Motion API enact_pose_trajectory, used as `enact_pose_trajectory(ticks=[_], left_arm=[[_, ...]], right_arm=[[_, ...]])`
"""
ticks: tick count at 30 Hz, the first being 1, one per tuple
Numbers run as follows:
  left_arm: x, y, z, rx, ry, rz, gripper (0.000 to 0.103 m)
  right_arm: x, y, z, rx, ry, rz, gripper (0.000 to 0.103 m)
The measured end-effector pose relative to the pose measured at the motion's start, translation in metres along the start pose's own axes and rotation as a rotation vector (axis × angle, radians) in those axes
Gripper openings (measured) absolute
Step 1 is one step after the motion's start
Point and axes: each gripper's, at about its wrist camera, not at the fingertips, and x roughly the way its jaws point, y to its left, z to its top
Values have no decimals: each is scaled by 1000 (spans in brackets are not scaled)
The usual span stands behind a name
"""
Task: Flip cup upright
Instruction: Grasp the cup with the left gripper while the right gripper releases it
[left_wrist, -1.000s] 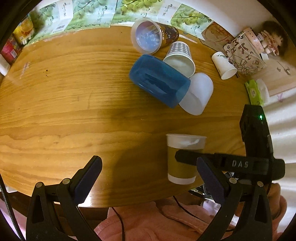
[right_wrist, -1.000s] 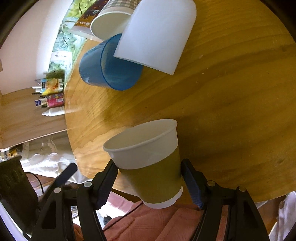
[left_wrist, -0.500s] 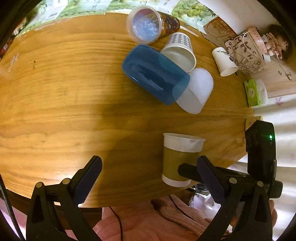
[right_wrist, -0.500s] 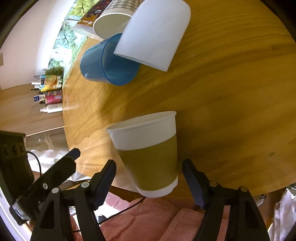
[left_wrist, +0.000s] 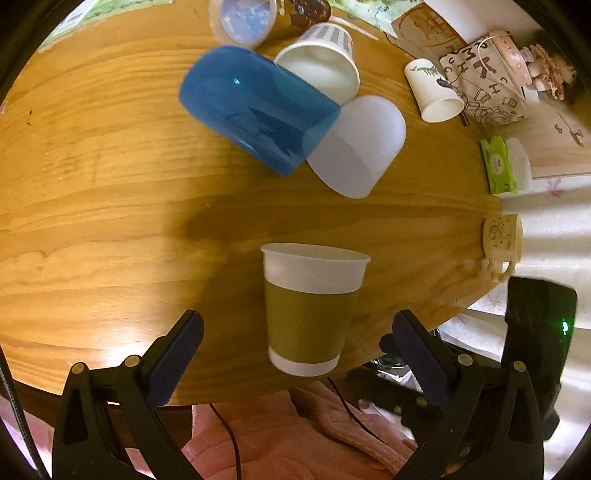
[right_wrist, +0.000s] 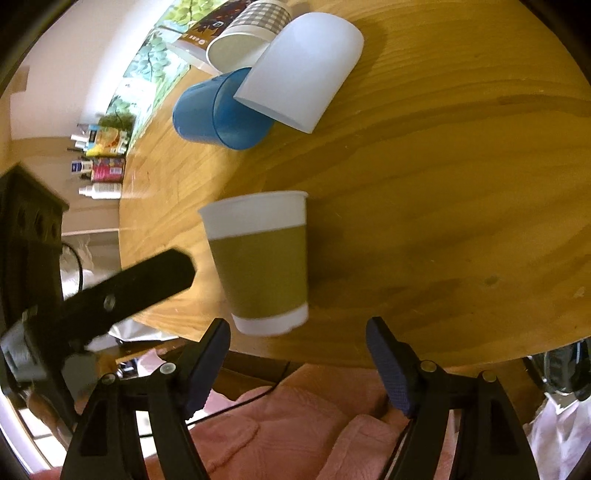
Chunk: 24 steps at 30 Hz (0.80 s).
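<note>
A white paper cup with an olive-brown sleeve (left_wrist: 312, 308) stands upright near the front edge of the round wooden table (left_wrist: 92, 229); it also shows in the right wrist view (right_wrist: 264, 258). My left gripper (left_wrist: 295, 354) is open, its fingers wide on either side of the cup and not touching it. My right gripper (right_wrist: 297, 363) is open and empty, drawn back just short of the cup's base. A blue cup (left_wrist: 255, 107), a frosted white cup (left_wrist: 354, 147) and a checked paper cup (left_wrist: 321, 66) lie on their sides behind it.
A clear cup (left_wrist: 243, 20) and a small white paper cup (left_wrist: 434, 92) lie at the back. A patterned bag (left_wrist: 484, 81) and a green packet (left_wrist: 498, 166) sit to the right. The left gripper's body (right_wrist: 92, 295) shows in the right wrist view. The table edge runs just below the cup.
My right gripper has let go of the olive-sleeved cup and pulled back; the cup now stands upright on the table. My left gripper has moved right so that the cup sits between its fingers.
</note>
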Motion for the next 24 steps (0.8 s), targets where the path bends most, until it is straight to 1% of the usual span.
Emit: enact_pose_trajectory(ticks=[4, 9, 15, 20, 24], left_arm=[[11, -3, 2, -15, 18, -11, 102], [23, -4, 5, -41, 32, -2, 102], [34, -3, 13, -91, 34, -38, 101], [42, 1, 15, -144, 56, -96, 101], [45, 3, 16, -163, 55, -102, 96]], right_arm=[[-6, -2, -9, -41, -16, -23, 77], [-10, -2, -18, -90, -27, -58, 76], [-8, -4, -26, -127, -10, -102, 76], [-7, -10, -29, -128, 5, -117, 76], [-16, -23, -32, -114, 7, -119, 76]])
